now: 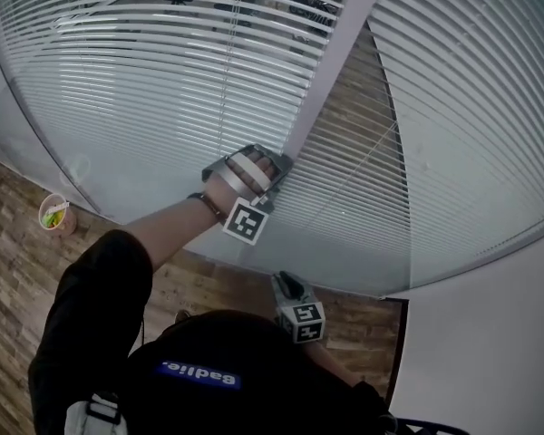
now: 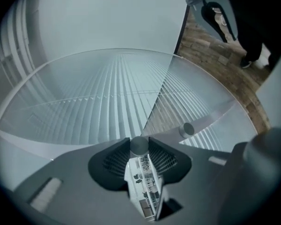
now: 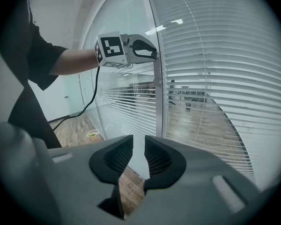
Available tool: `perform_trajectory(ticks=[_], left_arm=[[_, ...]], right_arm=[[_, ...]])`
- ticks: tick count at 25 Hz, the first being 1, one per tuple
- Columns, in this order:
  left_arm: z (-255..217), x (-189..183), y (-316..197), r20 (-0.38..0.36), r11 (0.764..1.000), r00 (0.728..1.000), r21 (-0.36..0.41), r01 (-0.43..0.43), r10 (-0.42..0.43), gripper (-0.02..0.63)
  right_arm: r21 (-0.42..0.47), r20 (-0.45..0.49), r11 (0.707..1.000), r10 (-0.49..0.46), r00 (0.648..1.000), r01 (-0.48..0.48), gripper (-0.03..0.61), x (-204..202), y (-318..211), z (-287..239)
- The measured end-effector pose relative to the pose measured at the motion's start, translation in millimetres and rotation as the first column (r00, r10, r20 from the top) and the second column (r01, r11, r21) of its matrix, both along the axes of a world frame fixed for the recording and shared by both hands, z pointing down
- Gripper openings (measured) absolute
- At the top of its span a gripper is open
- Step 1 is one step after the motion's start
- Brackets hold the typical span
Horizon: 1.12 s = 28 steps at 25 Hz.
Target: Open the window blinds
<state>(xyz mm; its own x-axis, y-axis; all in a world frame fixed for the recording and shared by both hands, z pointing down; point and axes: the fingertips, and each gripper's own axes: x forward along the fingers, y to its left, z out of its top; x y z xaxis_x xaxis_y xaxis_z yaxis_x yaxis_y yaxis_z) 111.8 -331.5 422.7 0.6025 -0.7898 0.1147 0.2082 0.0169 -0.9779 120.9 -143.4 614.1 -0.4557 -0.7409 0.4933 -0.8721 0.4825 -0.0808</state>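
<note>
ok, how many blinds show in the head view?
2. The left blind hangs left of the grey post; the right blind hangs right of it. More may lie out of frame.

Two grippers (image 1: pixel 276 166) (image 1: pixel 286 284), two window blinds (image 1: pixel 154 62) (image 1: pixel 476 89), two knobs (image 2: pixel 139 145) (image 2: pixel 186 129), one cup (image 1: pixel 54 214).

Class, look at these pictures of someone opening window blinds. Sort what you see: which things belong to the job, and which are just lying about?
Part of the job: blinds; round knob, gripped by the left tongs.
Just lying about: small cup; black cable; right tongs, open, holding nothing.
</note>
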Motion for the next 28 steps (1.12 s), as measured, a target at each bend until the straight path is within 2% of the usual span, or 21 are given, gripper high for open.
perform_trajectory(ticks=[11,21,28], left_arm=[[3.0,0.3,-3.7,0.176,0.998,0.983,0.019,-0.065,0.061,0.123],[7.9,-1.7,-5.0,0.370,0.990,0.924,0.061,-0.125,0.094,0.123],[13.4,-0.8,-8.4,0.405,0.990,0.909,0.055,-0.132,0.099,0.123]], right_arm=[[0.003,0.002,1.000,-0.016,1.000,0.016,0.083,-10.9,-6.1,-9.5],[0.011,0.003,1.000,-0.013,1.000,0.013,0.086,-13.3,-10.6,-10.1],[0.008,0.009,1.000,-0.008,1.000,0.008,0.086,-13.8,-13.1,-11.0]])
